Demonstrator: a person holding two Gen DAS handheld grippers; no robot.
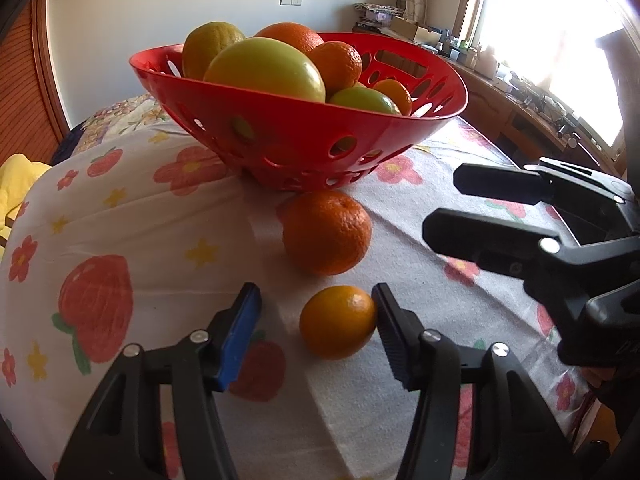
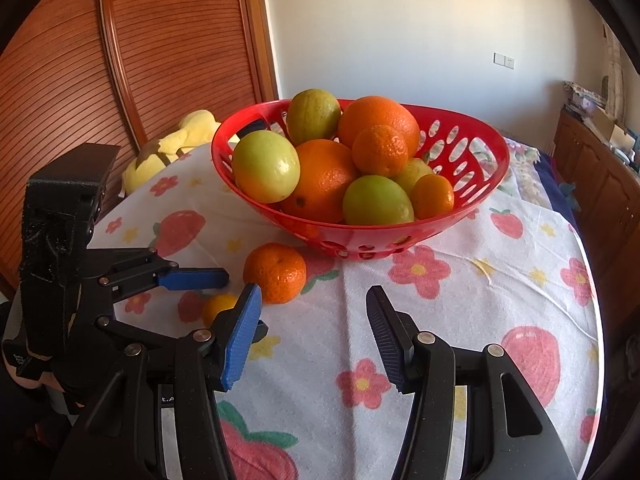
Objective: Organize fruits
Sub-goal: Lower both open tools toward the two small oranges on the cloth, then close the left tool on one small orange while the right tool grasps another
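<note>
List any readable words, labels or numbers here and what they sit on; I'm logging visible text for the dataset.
".A": a fragment on the white label on the right gripper's body, otherwise hidden.
A pale embossed mark on the right gripper's finger in the left wrist view: too blurred to read.
Nothing on the red basket, the fruit or the floral tablecloth.

Table's covered with a white cloth (image 2: 460, 312) printed with strawberries and flowers. A red basket (image 2: 460, 216) full of fruit sits on it. Just in front of the basket, a mandarin (image 1: 327, 232), and near that a smaller orange (image 1: 338, 322), both straight on the cloth.
</note>
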